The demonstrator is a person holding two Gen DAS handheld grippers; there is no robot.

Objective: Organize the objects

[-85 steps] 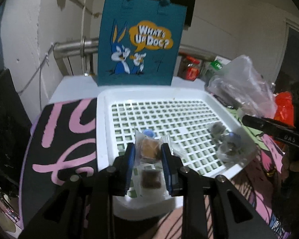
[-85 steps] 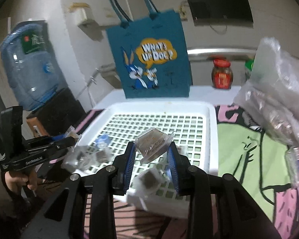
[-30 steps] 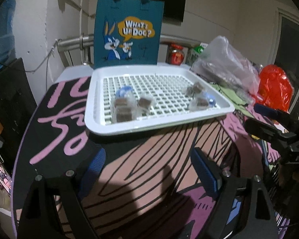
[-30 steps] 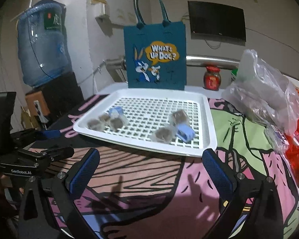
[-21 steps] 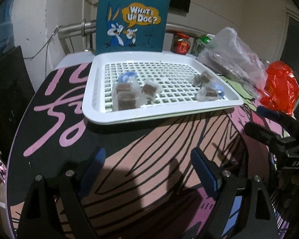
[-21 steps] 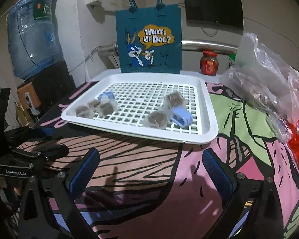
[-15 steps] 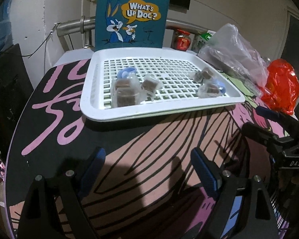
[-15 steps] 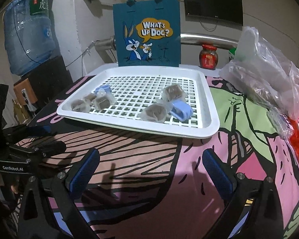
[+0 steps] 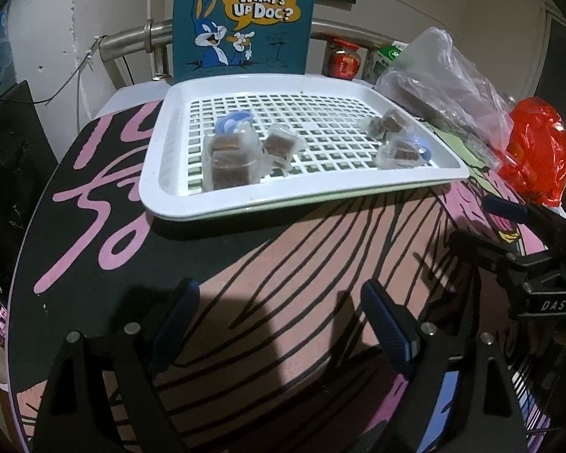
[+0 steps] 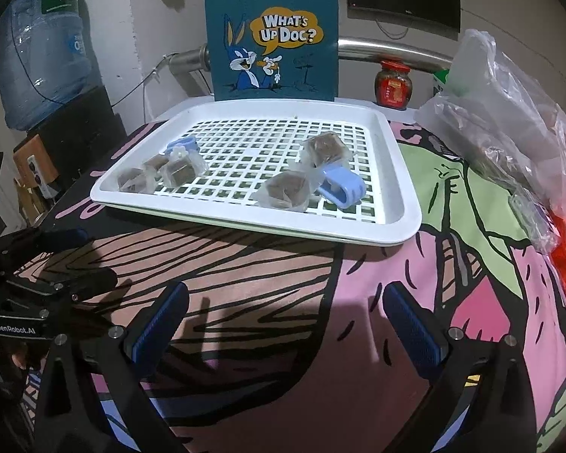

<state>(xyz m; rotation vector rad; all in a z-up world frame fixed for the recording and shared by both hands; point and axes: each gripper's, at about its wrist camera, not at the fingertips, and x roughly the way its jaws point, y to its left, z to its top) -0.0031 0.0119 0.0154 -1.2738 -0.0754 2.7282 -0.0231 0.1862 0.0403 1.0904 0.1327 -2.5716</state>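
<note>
A white slotted tray [image 9: 162,173] [image 10: 403,173] lies on the cartoon-print table. It holds two groups of clear-wrapped brown snack cubes. The left group [image 9: 230,160] [image 10: 158,171] sits by a blue clip [image 9: 233,121] [image 10: 183,145]. The right group [image 9: 392,139] [image 10: 305,177] sits by another blue clip [image 9: 422,147] [image 10: 341,187]. My left gripper [image 9: 279,321] is open and empty, over the table in front of the tray. My right gripper [image 10: 286,321] is open and empty too, also short of the tray.
A teal "What's Up Doc?" bag [image 9: 245,19] [image 10: 271,37] stands behind the tray. A clear plastic bag [image 9: 445,83] [image 10: 509,120], a red bag [image 9: 536,151] and a red-lidded jar [image 10: 393,83] sit at the right. A water jug [image 10: 41,41] stands far left.
Both grippers let go of their wrapped snack packets on the tray, opened wide and drew back toward the near table edge. In the last half second they moved slightly closer again.
</note>
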